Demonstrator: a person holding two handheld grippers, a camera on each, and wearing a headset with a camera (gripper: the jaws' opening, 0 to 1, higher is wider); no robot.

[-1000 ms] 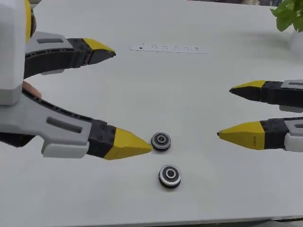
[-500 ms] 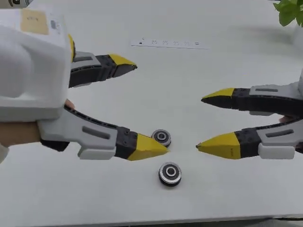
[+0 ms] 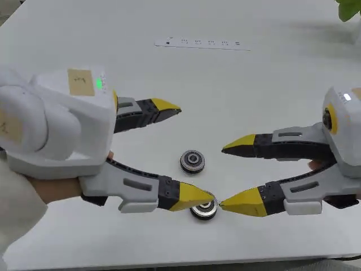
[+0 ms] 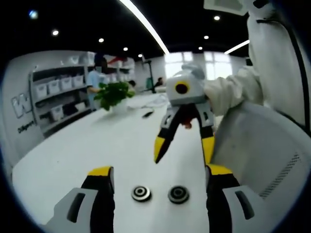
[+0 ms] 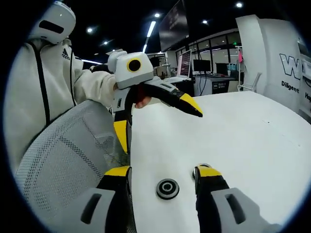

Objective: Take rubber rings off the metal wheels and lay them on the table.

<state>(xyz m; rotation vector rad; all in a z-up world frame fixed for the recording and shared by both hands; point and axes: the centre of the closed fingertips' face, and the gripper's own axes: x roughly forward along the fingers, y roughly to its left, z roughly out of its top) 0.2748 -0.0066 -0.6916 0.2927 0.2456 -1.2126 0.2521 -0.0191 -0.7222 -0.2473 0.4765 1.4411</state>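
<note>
Near wheel: the near wheel [image 3: 204, 211] lies flat on the table [image 3: 271, 84], at 6 o'clock from its twin. The lower jaw tips of both tools crowd over it, and you cannot tell from here whether they touch it.
Left tool: your left tool [image 3: 195, 153] reaches in from 9 o'clock with its jaws spread wide and nothing between them.
Right tool: your right tool [image 3: 221, 176] comes in from 3 o'clock, also spread and holding nothing.
Far wheel: the far wheel [image 3: 192, 161] sits flat, apart from every jaw.
Rubber ring: a dark rubber ring [image 3: 192, 170] hugs each rim and looks soft, stretchy and grippy.
Handling: the wheels look small, stiff and dense, and they will likely skate on the smooth top.
Hold: pin the metal hub with one tool and hook the ring's edge with the other.
Beyond: a power strip [image 3: 197, 42] lies at 12 o'clock and a plant [image 3: 351, 8] at 1 o'clock.
</note>
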